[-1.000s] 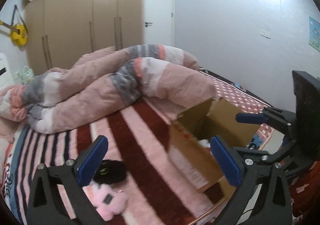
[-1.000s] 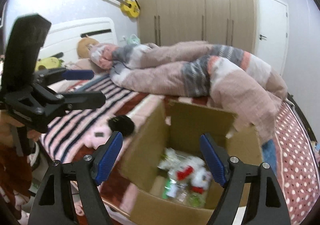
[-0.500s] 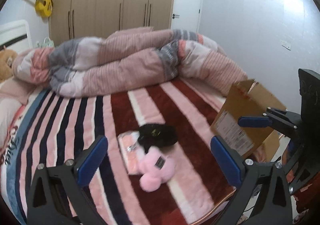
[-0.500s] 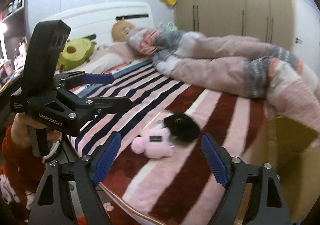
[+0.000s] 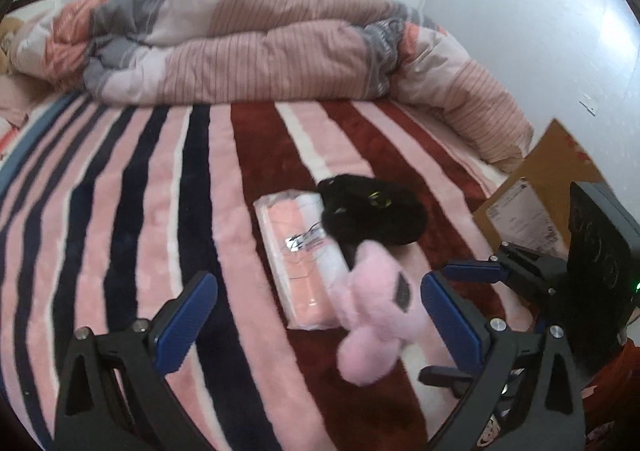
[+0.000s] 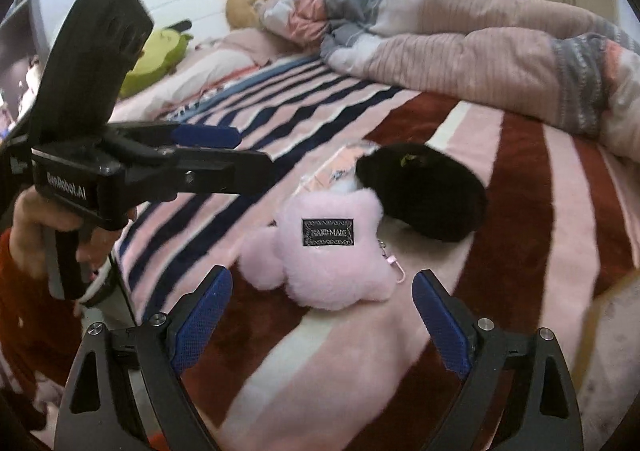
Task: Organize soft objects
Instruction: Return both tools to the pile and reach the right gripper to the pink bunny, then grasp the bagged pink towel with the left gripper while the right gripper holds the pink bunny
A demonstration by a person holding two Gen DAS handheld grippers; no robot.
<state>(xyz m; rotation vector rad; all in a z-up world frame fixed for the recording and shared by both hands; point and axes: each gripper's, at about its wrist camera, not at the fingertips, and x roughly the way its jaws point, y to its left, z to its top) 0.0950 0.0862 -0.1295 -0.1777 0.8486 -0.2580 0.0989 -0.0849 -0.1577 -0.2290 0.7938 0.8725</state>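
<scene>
A pink plush toy [image 6: 328, 255] with a black "HAND MADE" label lies on the striped bed blanket; it also shows in the left wrist view [image 5: 374, 311]. A black fluffy item [image 6: 424, 191] lies just behind it and also shows in the left wrist view [image 5: 376, 211]. A clear plastic packet with pink contents [image 5: 298, 251] lies under and beside both. My right gripper [image 6: 322, 325] is open and empty, just short of the pink plush. My left gripper [image 5: 316, 315] is open and empty, above the blanket near the packet; it also shows in the right wrist view [image 6: 224, 155].
A cardboard box [image 5: 548, 187] stands at the bed's right edge. A rumpled pink and grey duvet [image 5: 260, 47] lies across the far side of the bed. A green plush [image 6: 156, 59] and pillows lie at the headboard. The striped blanket [image 5: 120, 211] covers the bed.
Both grippers have swung away from the cardboard box toward the pink plush and black item, and have come closer to them. Both stayed open.
</scene>
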